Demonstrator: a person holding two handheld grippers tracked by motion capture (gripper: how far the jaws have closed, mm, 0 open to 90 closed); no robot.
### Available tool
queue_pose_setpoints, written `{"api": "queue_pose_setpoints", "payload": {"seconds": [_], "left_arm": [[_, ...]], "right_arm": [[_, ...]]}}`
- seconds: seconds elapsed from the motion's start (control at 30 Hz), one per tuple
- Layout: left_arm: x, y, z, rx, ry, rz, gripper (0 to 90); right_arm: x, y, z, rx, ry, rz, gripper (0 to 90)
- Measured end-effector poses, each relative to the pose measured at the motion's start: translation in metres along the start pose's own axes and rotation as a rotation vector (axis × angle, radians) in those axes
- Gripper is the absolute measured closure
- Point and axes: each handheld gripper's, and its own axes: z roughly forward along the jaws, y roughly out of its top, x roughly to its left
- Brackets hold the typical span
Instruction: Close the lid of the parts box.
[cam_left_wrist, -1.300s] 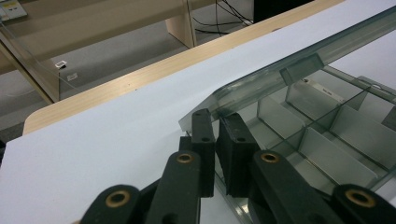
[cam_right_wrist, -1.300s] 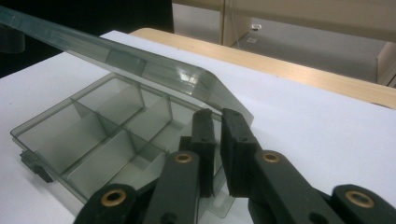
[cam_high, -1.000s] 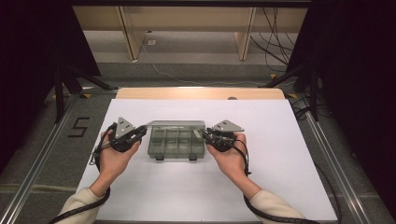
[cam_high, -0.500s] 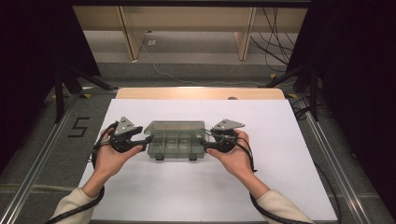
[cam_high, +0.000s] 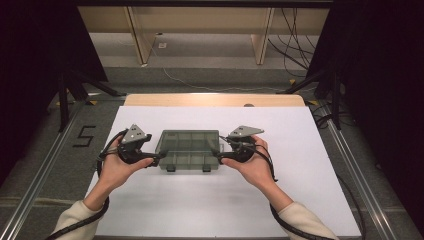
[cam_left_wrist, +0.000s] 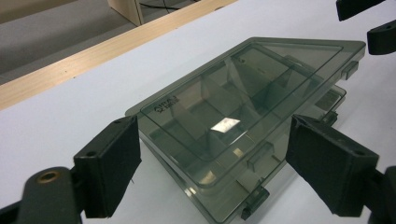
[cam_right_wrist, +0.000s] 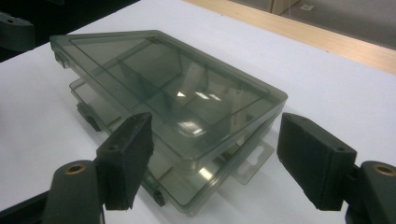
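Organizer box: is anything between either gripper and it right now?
Nothing visible. The left gripper and right gripper sit at opposite ends of the organizer box, jaws just opened and apart, pads clear of it. Only bare white table lies around the box, whose lid sits slightly raised.

Between the fingers (cam_left_wrist: 109, 170) of both grippers stands the smoky transparent plastic compartment box (cam_high: 189, 149); white tabletop (cam_high: 200, 205) around it lies bare.

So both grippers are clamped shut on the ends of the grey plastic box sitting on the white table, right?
Not clamped. Both gripper views show the jaws standing open and clear of the grey plastic box; they have just been opening. The left gripper and right gripper sit at the box's ends, and it rests on the white table.
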Motion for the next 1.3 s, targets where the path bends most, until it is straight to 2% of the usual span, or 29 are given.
{"api": "queue_pose_setpoints", "payload": {"seconds": [0.03,0.07,0.1,0.17,0.23,0.33,0.4,0.47,0.5,0.53,0.57,0.7,0.73,0.83,0.9,0.97,1.0,1.07,1.1,1.13,1.17,1.23,1.27,1.3], "left_arm": [[0.000,0.001,-0.001,0.010,0.001,0.009,17.5],[-0.001,0.001,0.000,-0.005,0.002,-0.004,18.2],[0.000,0.001,0.000,-0.001,0.003,0.006,19.7],[-0.003,0.002,0.001,-0.024,0.003,-0.015,23.6],[-0.004,0.003,0.001,-0.041,0.016,-0.021,29.7],[-0.003,0.004,0.001,-0.055,0.015,-0.038,39.5],[-0.003,0.005,0.001,-0.044,0.028,-0.028,43.6],[-0.004,0.006,0.002,-0.033,0.039,-0.043,49.4],[-0.004,0.006,0.003,-0.031,0.041,-0.051,52.4],[-0.004,0.006,0.004,-0.025,0.038,-0.055,55.7],[-0.004,0.007,0.003,-0.005,0.048,-0.039,60.1],[-0.009,0.008,0.004,-0.008,0.066,-0.061,77.5],[-0.009,0.008,0.005,-0.010,0.062,-0.067,80.9],[-0.011,0.007,0.005,-0.008,0.078,-0.075,88.5],[-0.011,0.007,0.005,0.017,0.075,-0.056,89.4],[-0.012,0.006,0.007,0.030,0.073,-0.057,89.5],[-0.013,0.006,0.007,0.045,0.074,-0.045,89.5],[-0.014,0.006,0.009,0.051,0.058,-0.050,89.5],[-0.015,0.006,0.009,0.065,0.067,-0.039,89.5],[-0.013,0.006,0.008,0.088,0.061,-0.006,89.5],[-0.014,0.006,0.008,0.091,0.050,-0.012,89.5],[-0.017,0.005,0.011,0.063,0.068,-0.045,89.5],[-0.017,0.005,0.011,0.065,0.068,-0.045,89.5],[-0.015,0.006,0.008,0.097,0.063,-0.009,89.5]], "right_arm": [[0.001,0.001,-0.001,0.010,0.010,0.015,27.9],[0.000,0.001,-0.001,0.003,0.001,0.004,28.2],[0.000,0.002,-0.001,-0.002,0.002,0.001,28.5],[0.000,0.003,0.000,-0.014,0.006,0.004,31.7],[0.002,0.004,-0.001,-0.017,0.019,0.024,36.8],[0.002,0.006,-0.001,-0.027,0.020,0.023,40.8],[0.003,0.007,-0.001,-0.037,0.013,0.019,43.1],[0.004,0.009,0.000,-0.038,0.018,0.021,46.1],[0.004,0.010,0.001,-0.044,0.021,0.007,47.3],[0.005,0.011,0.001,-0.044,0.022,0.010,50.5],[0.004,0.011,0.001,-0.048,0.020,-0.002,54.2],[0.006,0.013,0.003,-0.060,0.020,-0.011,67.6],[0.006,0.013,0.002,-0.051,0.018,-0.009,72.2],[0.007,0.013,0.003,-0.069,0.014,-0.019,84.8],[0.007,0.012,0.005,-0.076,0.015,-0.026,90.0],[0.008,0.013,0.005,-0.068,0.009,-0.033,90.0],[0.008,0.013,0.006,-0.067,0.017,-0.041,90.0],[0.010,0.013,0.007,-0.053,0.020,-0.040,90.0],[0.011,0.013,0.009,-0.059,0.023,-0.036,90.0],[0.012,0.013,0.009,-0.047,0.030,-0.029,90.0],[0.012,0.013,0.009,-0.042,0.022,-0.038,90.0],[0.013,0.013,0.010,-0.038,0.028,-0.033,90.0],[0.014,0.013,0.011,-0.039,0.025,-0.038,90.0],[0.014,0.013,0.012,-0.038,0.030,-0.038,90.0]]}}
